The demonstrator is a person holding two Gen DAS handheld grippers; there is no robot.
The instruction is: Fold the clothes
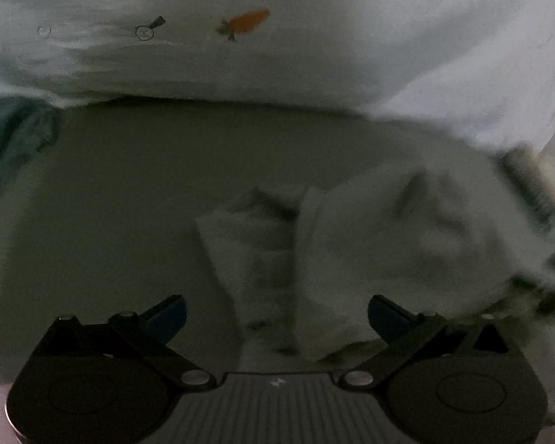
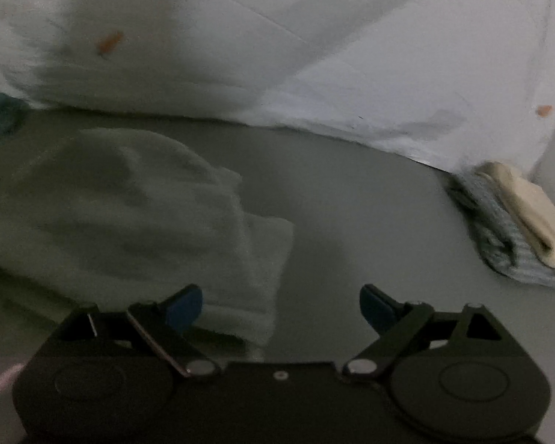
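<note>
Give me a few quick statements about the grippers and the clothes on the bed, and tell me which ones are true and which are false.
1. The left hand-held gripper is open. True.
2. The right hand-held gripper is clamped on the white garment. False: its jaws are apart, holding nothing.
3. A folded cream item lies on a striped blue-grey cloth. True.
4. The quilt is plain black. False: it is white with an orange carrot print.

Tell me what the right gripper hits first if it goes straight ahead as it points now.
Probably bare sheet, then the white quilt behind. The right gripper is open; the pale garment lies just left of its line, though depth is unclear.
</note>
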